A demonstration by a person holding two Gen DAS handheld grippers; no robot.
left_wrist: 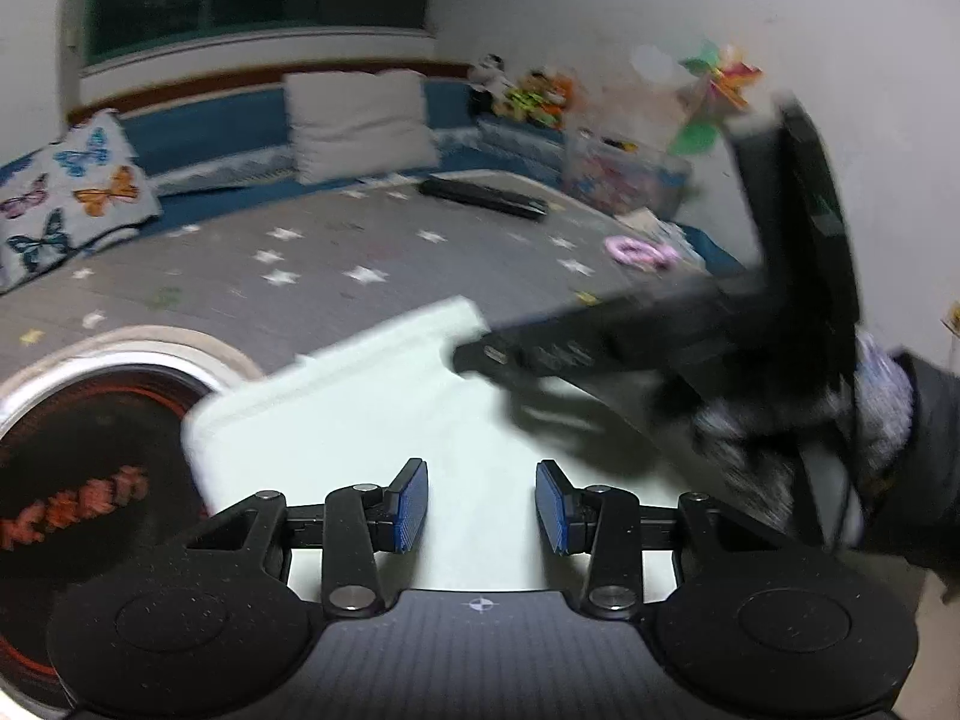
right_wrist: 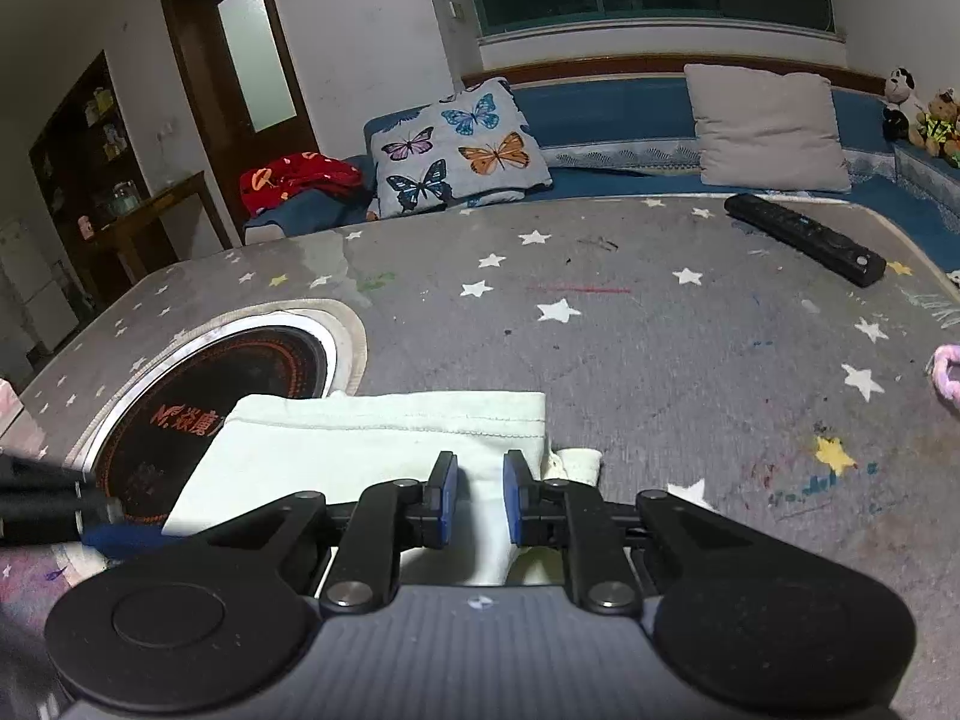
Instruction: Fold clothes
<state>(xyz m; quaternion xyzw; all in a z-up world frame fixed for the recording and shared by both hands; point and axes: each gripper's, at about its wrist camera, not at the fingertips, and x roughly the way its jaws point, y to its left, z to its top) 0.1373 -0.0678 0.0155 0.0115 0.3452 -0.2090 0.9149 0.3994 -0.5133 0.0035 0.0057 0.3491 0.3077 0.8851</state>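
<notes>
A pale green folded cloth (left_wrist: 360,414) lies on the grey star-print table cover (right_wrist: 660,360), its left part over a round hob (right_wrist: 240,378). My left gripper (left_wrist: 482,504) hovers open over the near part of the cloth, with nothing pinched between its blue pads. In the left wrist view my right gripper (left_wrist: 474,354) appears blurred at the cloth's far right corner, held by a gloved hand (left_wrist: 882,396). In its own view the right gripper (right_wrist: 481,495) stands nearly closed, with a fold of the cloth (right_wrist: 336,456) between its pads near the right hem.
A black remote (right_wrist: 804,237) lies at the back right of the table and a pink ring (left_wrist: 639,252) at the right edge. A butterfly cushion (right_wrist: 462,144) and a beige cushion (right_wrist: 768,126) lean on the blue bench behind. Soft toys (right_wrist: 924,114) sit in the corner.
</notes>
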